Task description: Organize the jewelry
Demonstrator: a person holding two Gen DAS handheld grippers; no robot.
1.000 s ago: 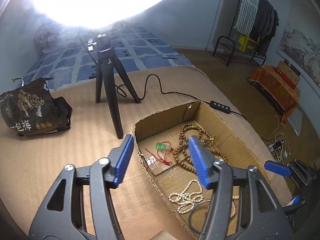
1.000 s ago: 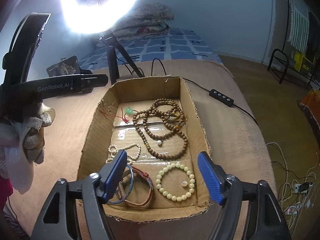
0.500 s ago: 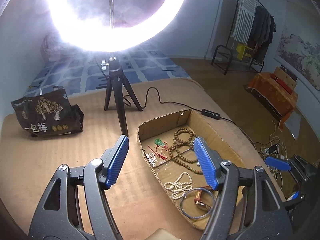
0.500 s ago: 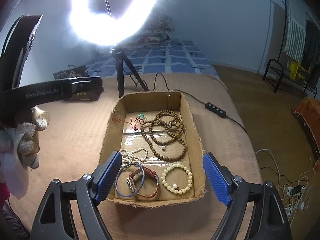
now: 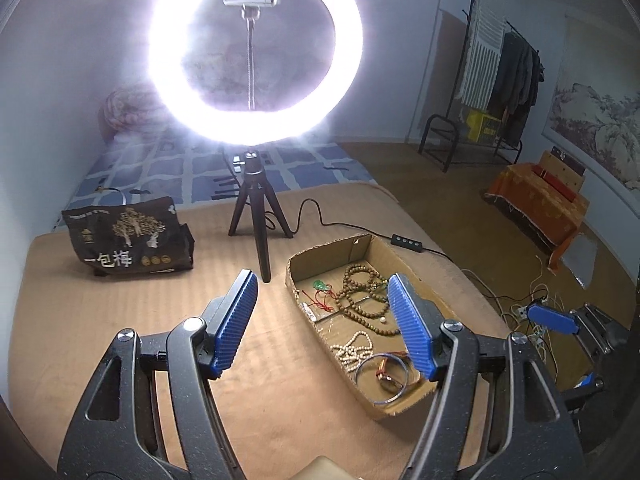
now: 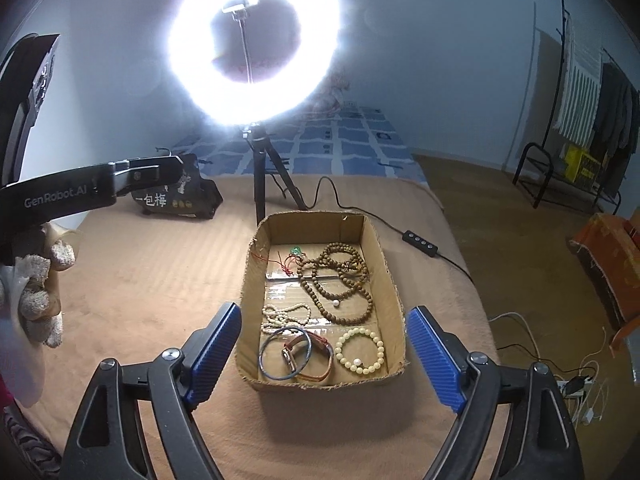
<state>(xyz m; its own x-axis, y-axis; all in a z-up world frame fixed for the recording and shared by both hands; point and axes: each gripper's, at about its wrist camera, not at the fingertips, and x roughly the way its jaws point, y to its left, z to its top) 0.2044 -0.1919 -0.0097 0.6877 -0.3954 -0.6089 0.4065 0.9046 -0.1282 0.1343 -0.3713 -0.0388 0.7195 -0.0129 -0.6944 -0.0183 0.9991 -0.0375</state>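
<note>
A shallow cardboard box (image 6: 390, 280) (image 5: 298, 268) lies on the tan bed cover and holds jewelry: brown wooden bead strands (image 6: 340, 276) (image 5: 360, 300), a white bead strand (image 6: 286, 314), a pale green bead bracelet (image 6: 360, 350), a blue bangle (image 6: 286, 354) with a brown strap bracelet, and a green pendant on red cord (image 6: 294, 252). My right gripper (image 6: 324, 354) is open and empty, raised in front of the box's near end. My left gripper (image 5: 324, 320) is open and empty, raised to the left of the box.
A lit ring light on a black tripod (image 5: 260, 208) (image 6: 260, 168) stands behind the box, its cable and switch (image 6: 420, 240) running right. A black printed bag (image 5: 128, 236) lies at the back left. The bed's edge drops to the floor on the right.
Both grippers have risen and pulled back from the box, so the box looks smaller and the whole ring light shows. Both stay open and empty.
</note>
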